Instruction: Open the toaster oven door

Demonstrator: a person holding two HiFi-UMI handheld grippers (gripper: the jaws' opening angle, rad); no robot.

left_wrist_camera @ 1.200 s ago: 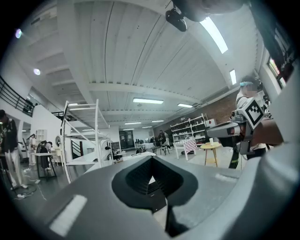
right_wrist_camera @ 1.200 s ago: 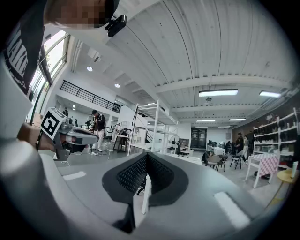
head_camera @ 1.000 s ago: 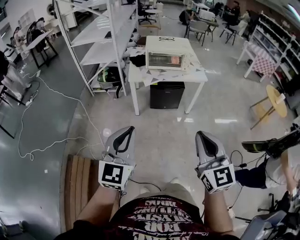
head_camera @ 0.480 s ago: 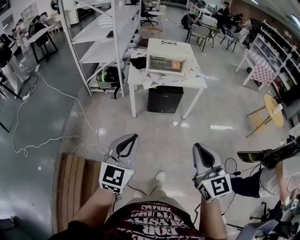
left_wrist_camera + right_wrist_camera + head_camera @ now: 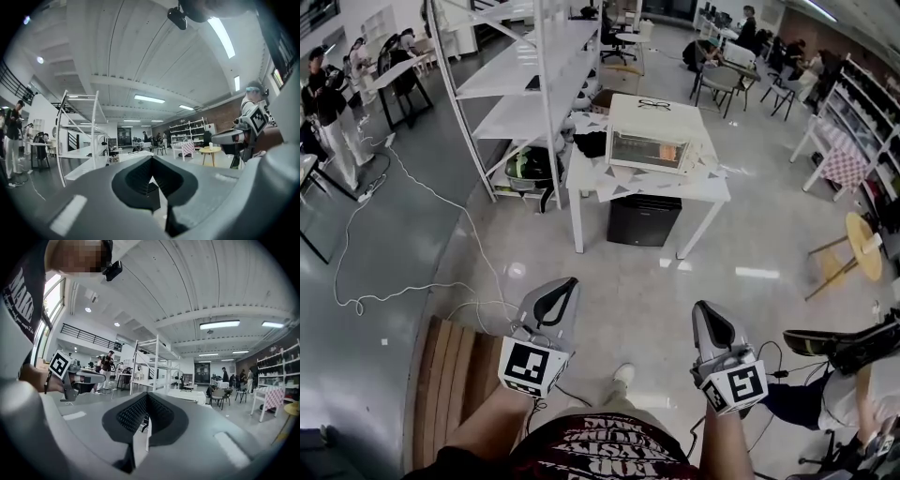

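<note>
Approaching is the step in hand; the person stands well apart from the target.

1. Left gripper [image 5: 563, 285]: held low, jaws clenched together on nothing.
2. Toaster oven [image 5: 649, 148]: sits on the white table [image 5: 714, 188] at upper centre, glass door facing the person and apparently shut. The handle is too small to make out.
3. Right gripper [image 5: 700, 308]: held low, jaws also pressed together, empty.

Recommended procedure: close in squarely on the door. Release the working gripper's jaws before reaching. Find the handle, grip it centrally and pull along the hinge arc. Brace the oven if it slides.
</note>
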